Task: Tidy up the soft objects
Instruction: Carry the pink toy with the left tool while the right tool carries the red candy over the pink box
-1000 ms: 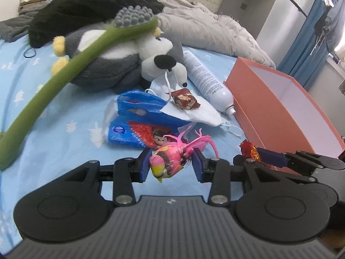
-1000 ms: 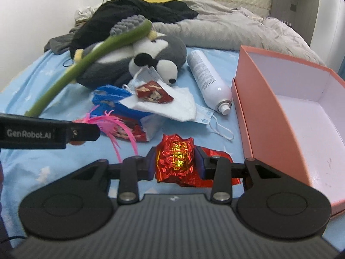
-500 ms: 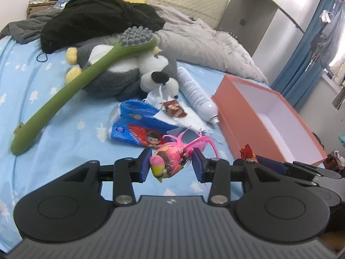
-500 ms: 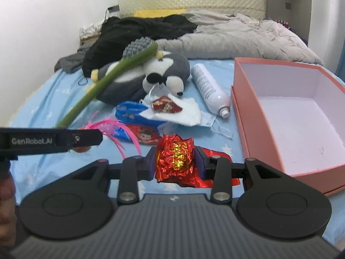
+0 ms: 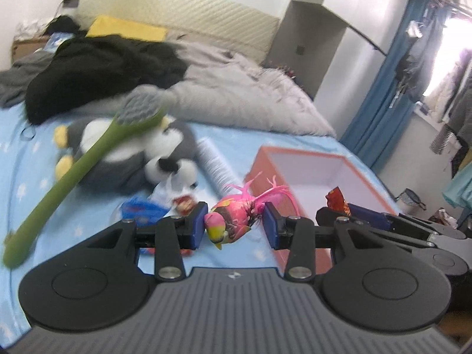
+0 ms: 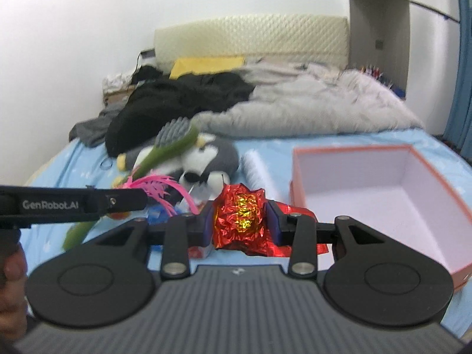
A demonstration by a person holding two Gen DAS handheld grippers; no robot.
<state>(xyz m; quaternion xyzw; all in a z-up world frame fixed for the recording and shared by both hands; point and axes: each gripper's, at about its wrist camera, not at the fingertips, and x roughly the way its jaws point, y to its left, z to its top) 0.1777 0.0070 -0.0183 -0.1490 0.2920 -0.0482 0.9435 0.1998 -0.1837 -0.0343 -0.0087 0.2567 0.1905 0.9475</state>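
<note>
Bed (image 6: 339, 141) w/ blue star sheet, grey duvet (image 6: 309, 103) + black clothes (image 6: 177, 100) piled at headboard end. Pink box (image 6: 298, 174), open top, white inside, sits on the right side of the bed. Penguin plush (image 5: 126, 150) lying on its side mid-bed, green long-handled brush (image 5: 76, 171) across it, grey head toward headboard, handle running diagonally to the near left. White spray can (image 5: 212, 165) btwn plush & box, blurred. Left tool (image 5: 234, 224) clamped on pink bird toy (image 5: 233, 218), held above the sheet; long axis approx across the pads, beak down-left, pink feathers up-right toward the box. Right tool (image 6: 239, 220) clamped on crumpled red foil wrapper (image 6: 240, 218), raised, near box's left wall.
</note>
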